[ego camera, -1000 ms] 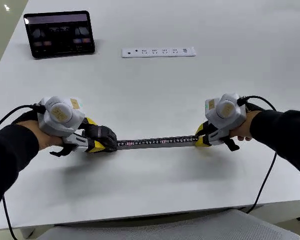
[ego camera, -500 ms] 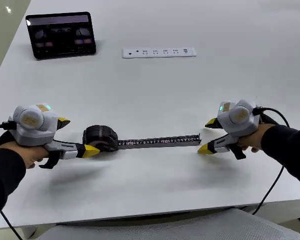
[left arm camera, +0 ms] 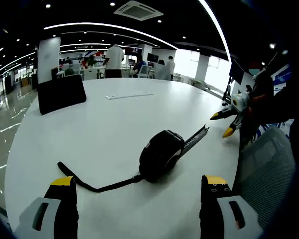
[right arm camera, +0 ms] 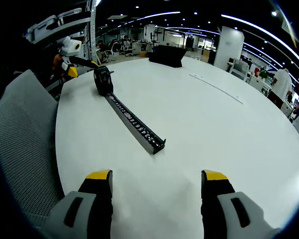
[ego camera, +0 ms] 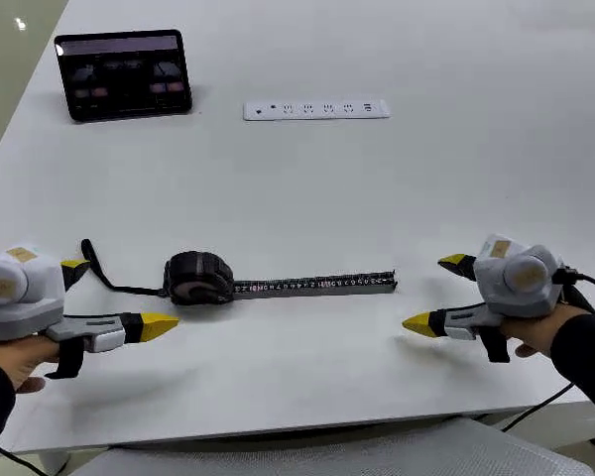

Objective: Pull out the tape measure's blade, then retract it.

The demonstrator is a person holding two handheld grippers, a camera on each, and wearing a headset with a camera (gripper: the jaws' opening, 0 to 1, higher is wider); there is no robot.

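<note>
A: Head view first. How far along?
B: Looks about halfway. Finds the blade (ego camera: 317, 284) drawn out of the tape measure case (ego camera: 198, 277) and lying flat on the desk (ego camera: 307, 188), between the left hand-held gripper (ego camera: 114, 295) and the right hand-held gripper (ego camera: 434, 293). Leaves the retracting to do.
A: Holding anything?
B: Nothing. Spread wide, both, and clear of the tape: case just off the left one's tips, blade end near the right one's but not touching. Well beyond both, a tablet (ego camera: 124, 72) and a power strip (ego camera: 315, 109).
A: Left gripper view?
B: Jaws wide apart, empty. Straight ahead between them, the case (left arm camera: 162, 154), with its strap (left arm camera: 97, 184) trailing back toward the left jaw. Past the case, the blade (left arm camera: 195, 138) running off toward the right hand-held gripper (left arm camera: 220, 125), small and far.
A: Right gripper view?
B: Jaws parted, gripping nothing. Just ahead, the hook (right arm camera: 158, 144) at the blade's end; far along the blade, the case (right arm camera: 103, 79), and next to it the left hand-held gripper (right arm camera: 82, 67).
A: Anything hard to make out?
B: Plenty. Cannot tell about any lock on the blade; no button or slider clear on the case. Cannot read the numerals. Hook too small in the head view to judge.
</note>
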